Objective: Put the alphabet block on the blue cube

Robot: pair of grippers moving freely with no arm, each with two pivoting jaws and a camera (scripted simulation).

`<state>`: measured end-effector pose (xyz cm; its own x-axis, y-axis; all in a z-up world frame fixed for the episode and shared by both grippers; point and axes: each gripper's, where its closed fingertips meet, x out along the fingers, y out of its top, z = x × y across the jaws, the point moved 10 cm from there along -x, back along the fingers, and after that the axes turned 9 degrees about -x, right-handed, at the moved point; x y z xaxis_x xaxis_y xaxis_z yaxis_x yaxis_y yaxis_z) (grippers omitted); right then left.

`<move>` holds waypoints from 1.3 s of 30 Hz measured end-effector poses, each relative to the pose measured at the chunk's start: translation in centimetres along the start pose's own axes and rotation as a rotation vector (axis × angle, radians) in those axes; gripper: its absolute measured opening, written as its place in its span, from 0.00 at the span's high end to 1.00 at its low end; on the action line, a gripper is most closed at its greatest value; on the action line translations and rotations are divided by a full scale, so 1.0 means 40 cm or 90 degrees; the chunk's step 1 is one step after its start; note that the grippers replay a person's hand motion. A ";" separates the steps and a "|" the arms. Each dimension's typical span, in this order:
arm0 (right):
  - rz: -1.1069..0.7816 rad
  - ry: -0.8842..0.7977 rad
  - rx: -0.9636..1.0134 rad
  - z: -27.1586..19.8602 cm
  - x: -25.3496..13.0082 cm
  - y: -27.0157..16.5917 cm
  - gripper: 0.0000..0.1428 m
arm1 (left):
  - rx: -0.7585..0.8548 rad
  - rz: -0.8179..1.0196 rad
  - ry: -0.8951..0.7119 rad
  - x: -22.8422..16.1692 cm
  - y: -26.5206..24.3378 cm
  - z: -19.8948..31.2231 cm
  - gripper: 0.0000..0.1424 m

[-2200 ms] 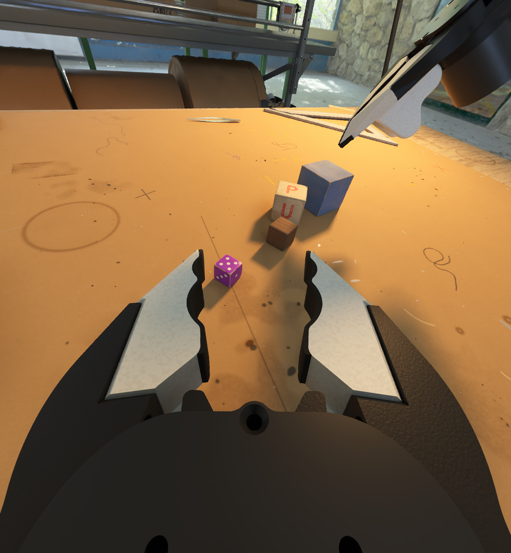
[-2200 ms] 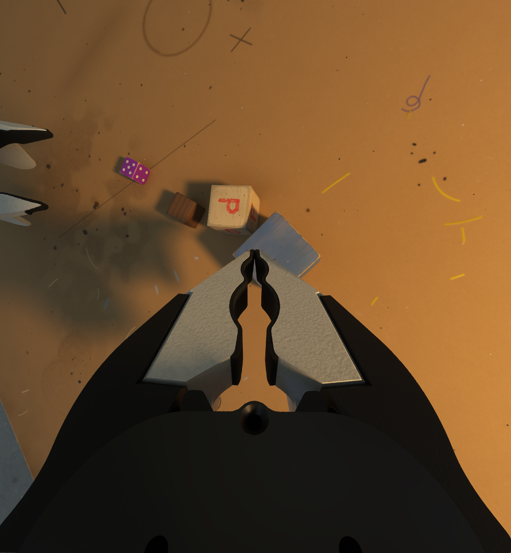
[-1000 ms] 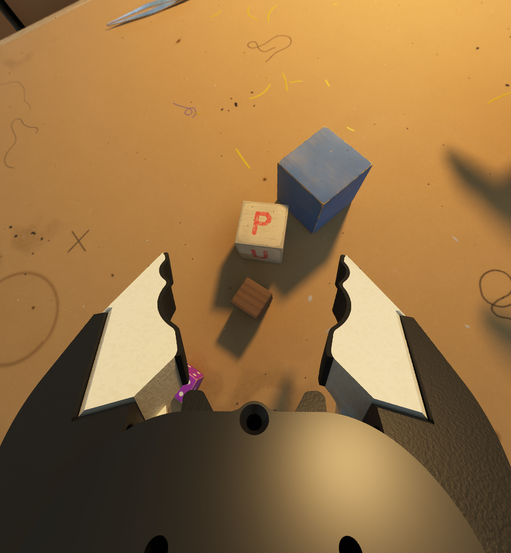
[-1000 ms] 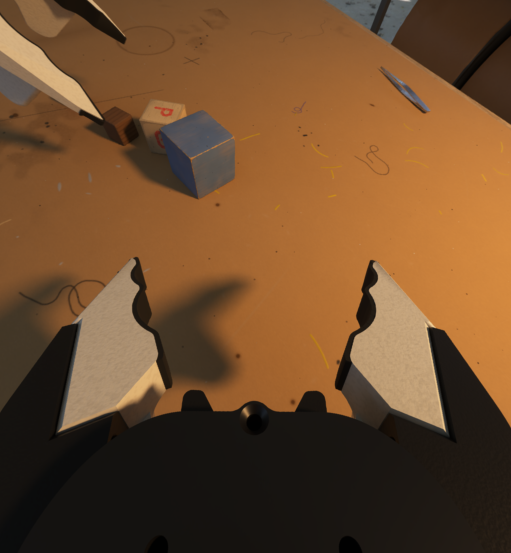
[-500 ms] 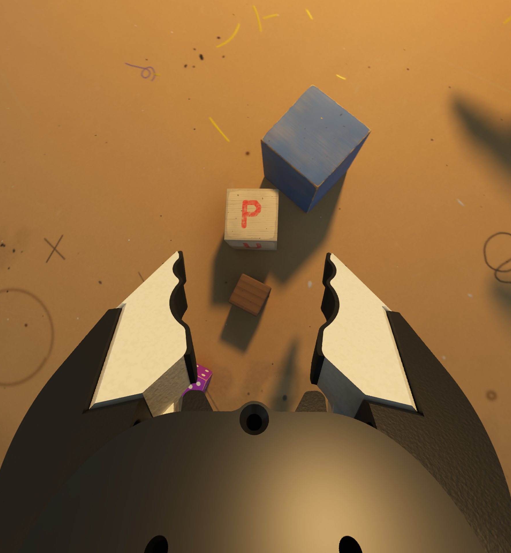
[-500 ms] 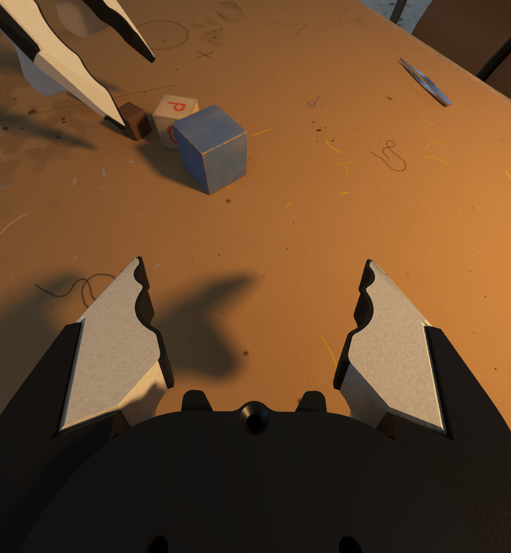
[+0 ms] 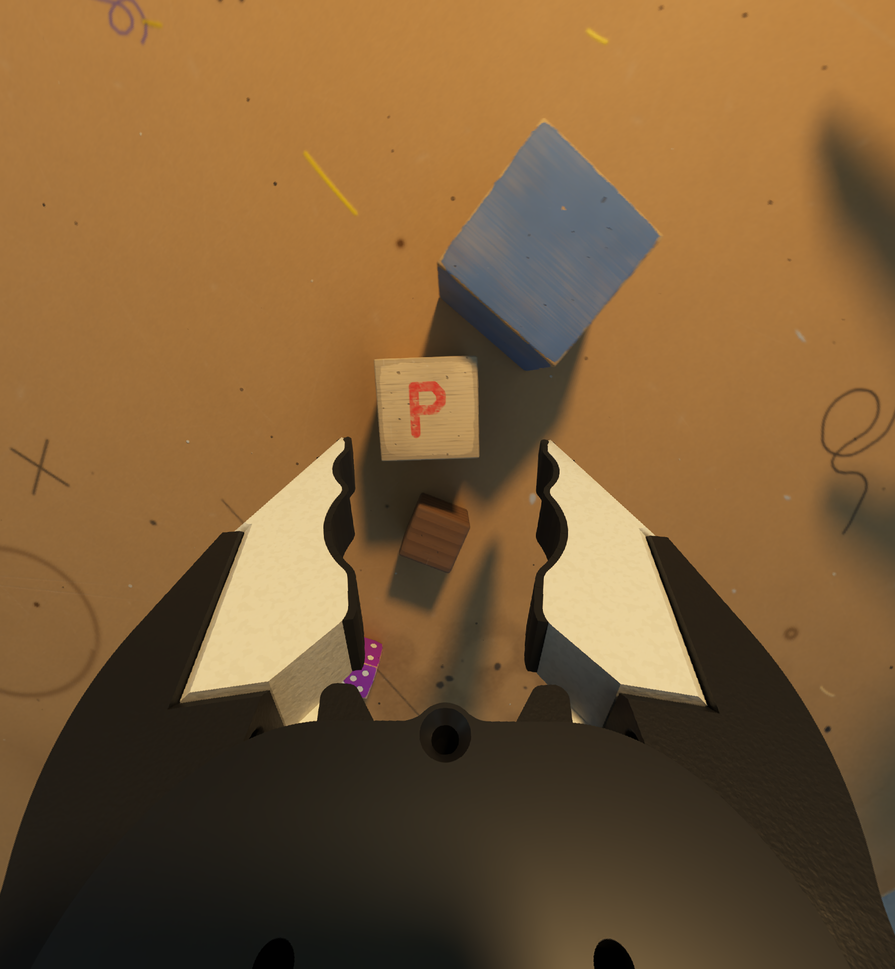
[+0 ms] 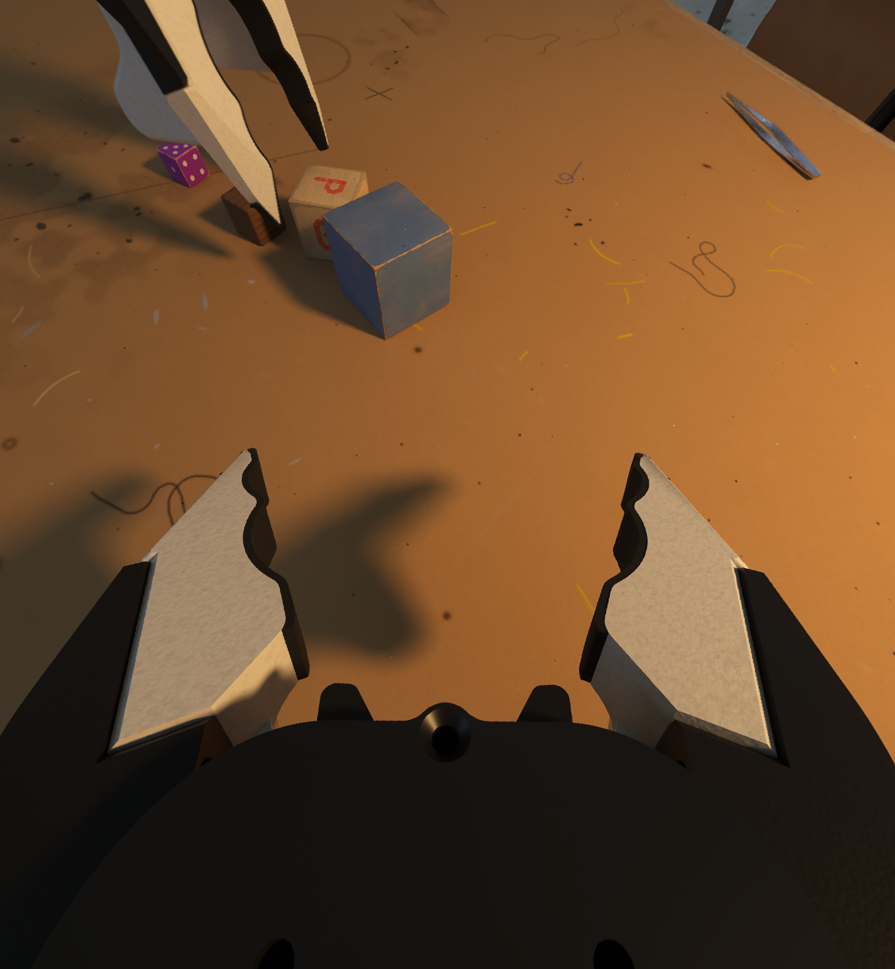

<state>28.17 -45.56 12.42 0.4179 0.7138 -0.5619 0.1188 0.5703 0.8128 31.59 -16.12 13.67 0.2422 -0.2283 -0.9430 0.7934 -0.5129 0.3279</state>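
The alphabet block (image 7: 427, 408), pale wood with a red letter on top, sits on the table next to the blue cube (image 7: 550, 241). My left gripper (image 7: 444, 443) is open and empty, pointing down from above, its tips just short of the block. In the right wrist view the block (image 8: 325, 210) stands behind the blue cube (image 8: 390, 257), with the left gripper (image 8: 298, 178) hanging over them. My right gripper (image 8: 445, 453) is open and empty, low over the table, well short of the cube.
A small brown wooden cube (image 7: 435, 530) lies between my left fingers, below them. A purple die (image 7: 364, 668) lies partly hidden by the left finger; it also shows in the right wrist view (image 8: 183, 163). A flat metal piece (image 8: 770, 133) lies near the table's far edge (image 8: 823, 105).
My left gripper has moved forward and tilted down over the blocks, its fingers a little closer together. My right gripper has edged nearer the cube, still open.
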 end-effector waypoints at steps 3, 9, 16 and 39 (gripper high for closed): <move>0.002 0.002 0.003 0.000 0.000 0.000 0.07 | -0.023 -0.019 0.011 0.019 0.007 -0.009 0.52; 0.006 0.004 0.007 0.000 -0.003 0.001 0.07 | -0.032 -0.044 0.004 0.048 0.014 -0.017 0.70; 0.017 0.000 0.007 0.001 -0.016 0.005 0.08 | 0.015 -0.058 0.032 -0.023 0.042 -0.046 0.70; 0.018 0.008 0.006 0.005 -0.025 -0.001 0.12 | 0.380 -0.086 -0.079 -0.040 0.183 0.071 0.70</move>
<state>27.92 -46.37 12.98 0.4101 0.7350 -0.5400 0.1157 0.5453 0.8302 35.44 -21.84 17.73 0.0666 -0.2046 -0.9766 0.3544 -0.9101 0.2149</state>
